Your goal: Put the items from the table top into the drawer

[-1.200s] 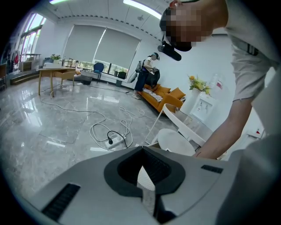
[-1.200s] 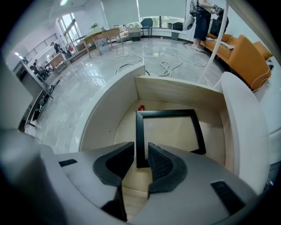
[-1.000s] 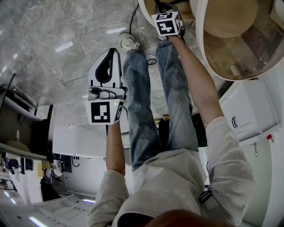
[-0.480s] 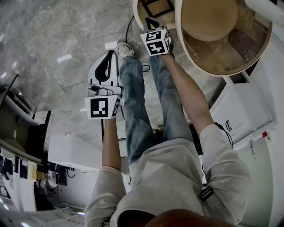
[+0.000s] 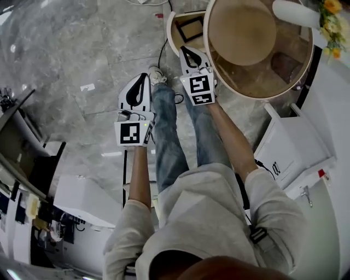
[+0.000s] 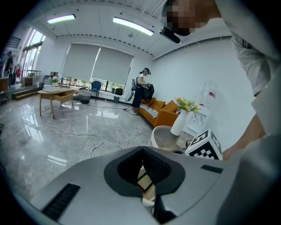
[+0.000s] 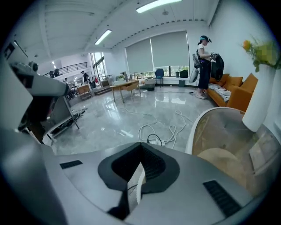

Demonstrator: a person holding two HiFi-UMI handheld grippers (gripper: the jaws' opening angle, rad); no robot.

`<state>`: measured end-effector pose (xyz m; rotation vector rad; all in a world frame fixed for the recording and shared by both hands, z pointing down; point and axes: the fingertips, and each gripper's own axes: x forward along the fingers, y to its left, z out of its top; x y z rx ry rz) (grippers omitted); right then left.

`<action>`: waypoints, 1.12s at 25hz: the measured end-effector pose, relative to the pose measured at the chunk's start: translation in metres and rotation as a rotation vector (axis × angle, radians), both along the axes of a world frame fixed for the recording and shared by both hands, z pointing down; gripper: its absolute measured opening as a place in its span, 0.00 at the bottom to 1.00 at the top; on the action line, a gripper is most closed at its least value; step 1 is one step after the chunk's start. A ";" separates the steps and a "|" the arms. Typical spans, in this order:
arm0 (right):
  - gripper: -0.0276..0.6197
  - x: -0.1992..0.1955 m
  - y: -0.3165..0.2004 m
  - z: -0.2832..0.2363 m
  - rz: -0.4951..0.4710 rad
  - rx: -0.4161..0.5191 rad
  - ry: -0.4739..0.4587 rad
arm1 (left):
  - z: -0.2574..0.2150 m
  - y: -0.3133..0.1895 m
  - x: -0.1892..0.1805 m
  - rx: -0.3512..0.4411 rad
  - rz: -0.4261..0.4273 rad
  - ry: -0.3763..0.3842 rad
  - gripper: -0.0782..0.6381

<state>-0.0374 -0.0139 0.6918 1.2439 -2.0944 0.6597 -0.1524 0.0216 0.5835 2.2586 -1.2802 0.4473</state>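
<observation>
Basically, nothing's been put away yet.
Left tongs (image 5: 143,76) and right tongs (image 5: 184,50) are both clenched, empty, near the round counter (image 5: 207,38); vase (image 5: 292,12) at its far right, no drawer spotted.

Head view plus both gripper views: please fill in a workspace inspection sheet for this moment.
Surface: round table with a white rim and clear top; the top looks bare.
Job's things: nothing seen loose on the top; no drawer made out.
Clutter: white vase with flowers at the table's far edge; black square frame on a low stand beside the table.
Grippers: left gripper shut, empty, over the floor; right gripper shut, empty, beside the table's rim.
Cables: white loops lying on the floor.
Surroundings: marble floor, white cabinet, orange sofa, another person standing.
</observation>
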 end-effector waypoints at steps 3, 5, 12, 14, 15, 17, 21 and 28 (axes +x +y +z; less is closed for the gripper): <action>0.08 0.010 -0.004 -0.052 0.011 0.042 -0.042 | -0.030 -0.003 0.004 0.027 -0.019 -0.001 0.13; 0.08 0.020 -0.011 -0.085 0.017 0.071 -0.061 | -0.051 -0.009 0.007 0.050 -0.036 0.001 0.13; 0.08 0.057 -0.029 -0.192 0.013 0.173 -0.047 | -0.138 -0.025 0.010 0.136 -0.089 -0.007 0.13; 0.08 0.066 -0.040 -0.223 0.013 0.208 -0.057 | -0.165 -0.035 0.009 0.177 -0.097 -0.022 0.13; 0.08 0.070 -0.047 -0.239 0.013 0.229 -0.067 | -0.179 -0.041 0.009 0.200 -0.101 -0.030 0.13; 0.08 0.076 -0.056 -0.272 0.012 0.267 -0.083 | -0.209 -0.051 0.007 0.240 -0.109 -0.042 0.13; 0.08 0.087 -0.053 -0.337 0.022 0.311 -0.089 | -0.270 -0.044 0.006 0.269 -0.113 -0.035 0.13; 0.08 0.089 -0.073 -0.444 0.023 0.432 -0.104 | -0.356 -0.049 -0.016 0.344 -0.120 -0.067 0.13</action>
